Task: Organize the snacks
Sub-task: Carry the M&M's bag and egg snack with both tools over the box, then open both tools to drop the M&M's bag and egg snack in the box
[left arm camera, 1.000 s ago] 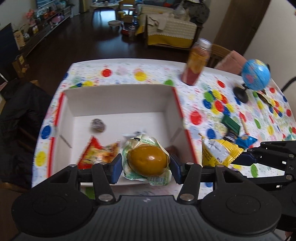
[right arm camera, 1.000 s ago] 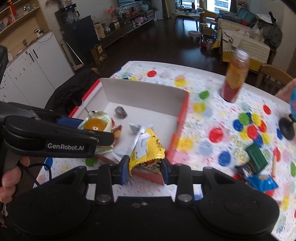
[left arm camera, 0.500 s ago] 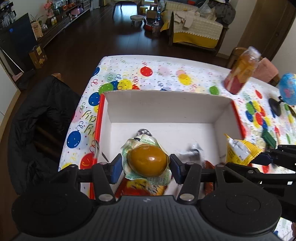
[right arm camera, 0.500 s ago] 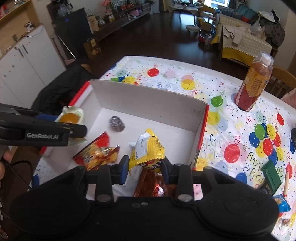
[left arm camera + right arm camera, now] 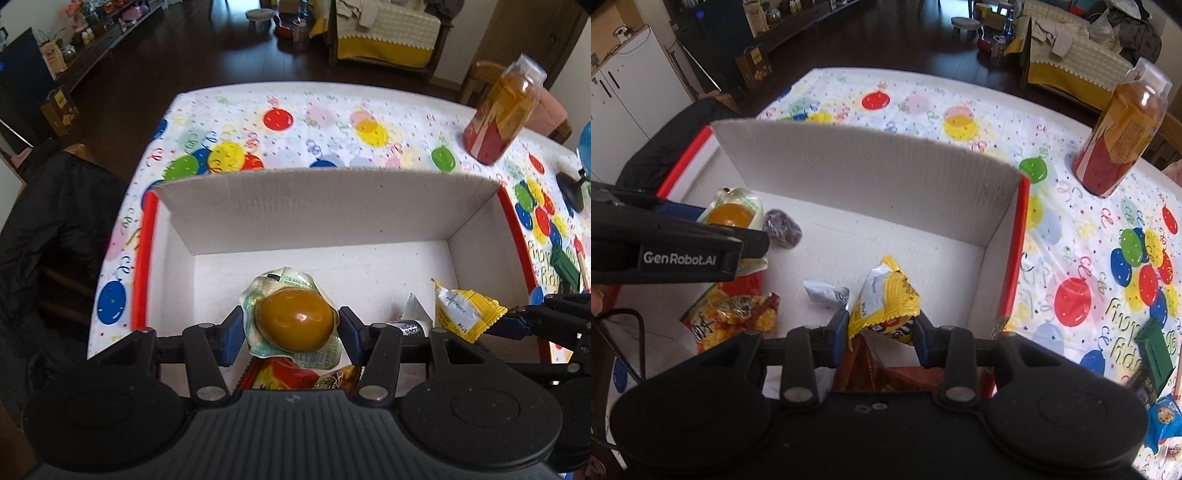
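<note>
My left gripper [image 5: 291,332] is shut on a brown egg-shaped snack in a clear green-printed wrapper [image 5: 293,319], held over the left part of the white cardboard box [image 5: 332,210]. My right gripper [image 5: 881,332] is shut on a yellow snack packet [image 5: 886,299], held inside the box near its right wall. On the box floor lie a red-orange snack bag [image 5: 731,315], a dark purple wrapped sweet [image 5: 783,229] and a small silver packet [image 5: 827,293]. In the right wrist view the left gripper [image 5: 713,240] shows at the left with the egg snack [image 5: 733,214].
The box sits on a balloon-print tablecloth [image 5: 332,125]. A tall orange drink bottle [image 5: 1123,129] stands at the back right. A green packet [image 5: 1154,354] and a blue packet [image 5: 1161,417] lie on the cloth at the right. A black jacket [image 5: 48,240] hangs left of the table.
Both grippers have come forward and down over the box, each still holding its snack. The yellow packet has crossed from the box's near edge to inside it.
</note>
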